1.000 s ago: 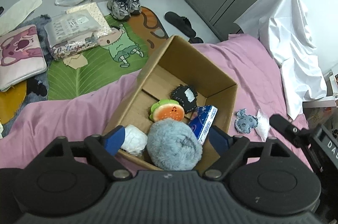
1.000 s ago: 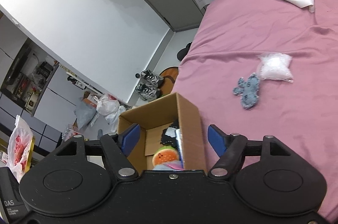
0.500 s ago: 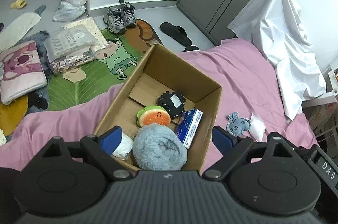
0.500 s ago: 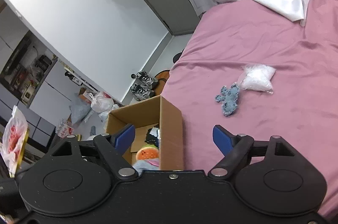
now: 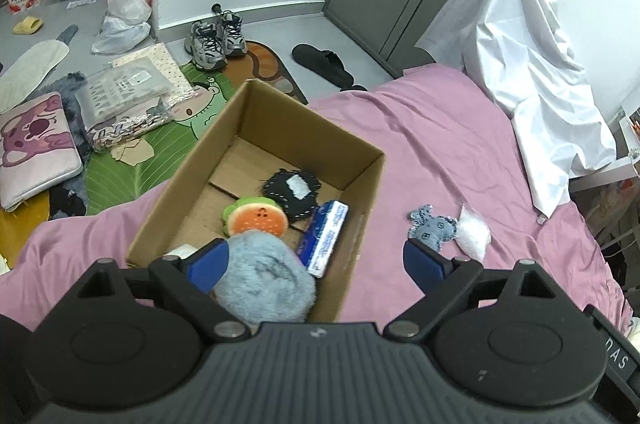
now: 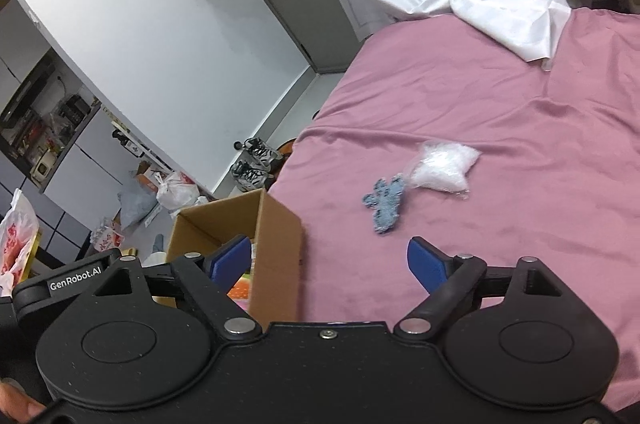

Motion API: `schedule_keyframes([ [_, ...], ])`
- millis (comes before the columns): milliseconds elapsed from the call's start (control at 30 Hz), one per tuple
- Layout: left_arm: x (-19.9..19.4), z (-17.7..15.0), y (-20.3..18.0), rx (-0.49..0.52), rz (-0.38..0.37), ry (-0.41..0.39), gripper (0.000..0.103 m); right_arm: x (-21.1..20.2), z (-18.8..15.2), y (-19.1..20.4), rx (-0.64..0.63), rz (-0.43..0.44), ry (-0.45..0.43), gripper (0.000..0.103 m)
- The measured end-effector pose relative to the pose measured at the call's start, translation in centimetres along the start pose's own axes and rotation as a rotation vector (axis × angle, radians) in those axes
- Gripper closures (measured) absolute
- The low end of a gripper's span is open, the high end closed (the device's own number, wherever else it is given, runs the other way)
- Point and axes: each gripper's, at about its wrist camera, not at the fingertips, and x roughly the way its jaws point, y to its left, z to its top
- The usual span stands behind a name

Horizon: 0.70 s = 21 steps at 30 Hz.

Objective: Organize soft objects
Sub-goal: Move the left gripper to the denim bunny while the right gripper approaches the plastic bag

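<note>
Left wrist view. A pink bedsheet (image 5: 440,144) covers the bed; beyond it, at 11 o'clock, lies a floor strewn with sneakers (image 5: 216,40), bags and a green mat (image 5: 120,164). A white sheet (image 5: 520,64) drapes furniture at 2 o'clock. An open cardboard box (image 5: 360,208) rests on the bed at centre, holding a grey fluffy ball (image 5: 268,280), an orange-and-green plush (image 5: 256,220), a black stitched patch (image 5: 292,192) and a blue-and-white packet (image 5: 326,236). The left gripper (image 5: 316,260) has its jaws spread wide and holds nothing; one blue fingertip overlaps the ball in this view, the other lies beyond the box wall. At 3 o'clock of the box, a blue-grey fabric toy (image 5: 432,228) touches a clear bag of white filling (image 5: 474,234).

Right wrist view. White wall and grey door fill the 11 to 12 o'clock sector. The right gripper (image 6: 330,260) is wide open and empty. The fabric toy (image 6: 386,202) and filling bag (image 6: 444,164) lie on the sheet at 1 o'clock; the box (image 6: 276,244) sits at 9 o'clock.
</note>
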Motion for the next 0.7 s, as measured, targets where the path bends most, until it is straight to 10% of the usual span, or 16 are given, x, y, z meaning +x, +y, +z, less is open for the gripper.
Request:
schedule_keyframes([
  [700,2.2,-0.9,-5.9,0.074,0.022,-0.001,0.010,0.5,0.8,-6.9,0.086,0.049,-0.006,0.018],
])
